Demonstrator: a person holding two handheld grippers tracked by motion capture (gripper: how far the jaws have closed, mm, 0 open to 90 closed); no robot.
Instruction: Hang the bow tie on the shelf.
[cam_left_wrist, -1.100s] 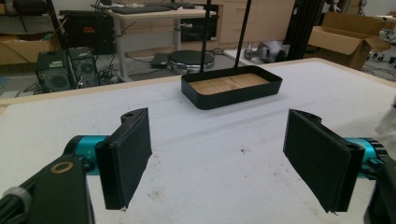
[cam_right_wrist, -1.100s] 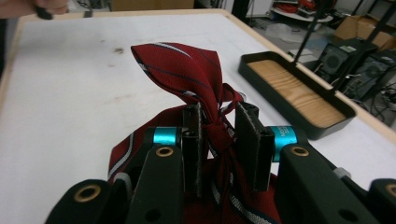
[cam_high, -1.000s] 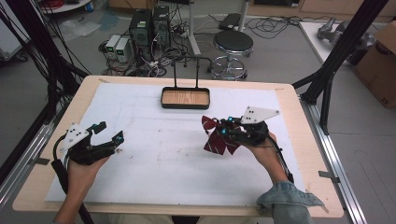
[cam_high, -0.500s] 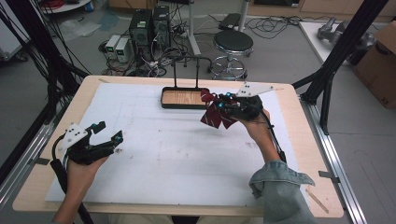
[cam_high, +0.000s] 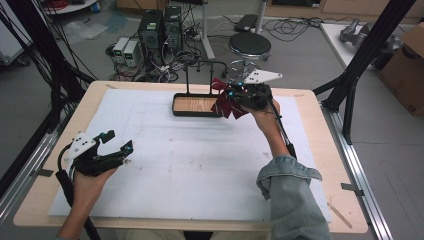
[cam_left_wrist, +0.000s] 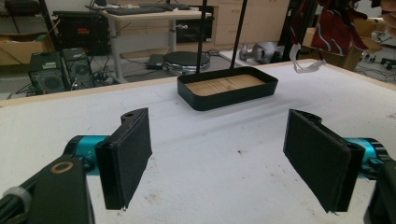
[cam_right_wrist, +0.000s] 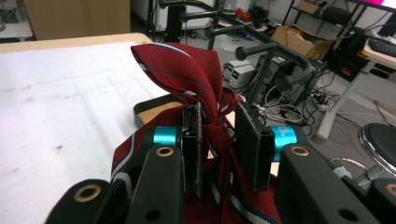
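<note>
In the high view, a dark red bow tie is seen held in the right gripper above the right end of the black tray, just beside the rack's black rail. The left gripper is rested near the table's left edge, well apart, with its jaws spread and nothing between them. Wide bare room is left on the white mat.

In the left gripper view, the pads are seen standing far apart over the mat; the tray lies ahead and the tie hangs high at the right.

In the right gripper view, the jaws are clamped on the tie's knot. The cloth is judged light, soft and floppy, with a smooth weave that may slip; the bunched knot is the firmest hold. The rail ahead is close, so loose folds may be snagged there.
</note>
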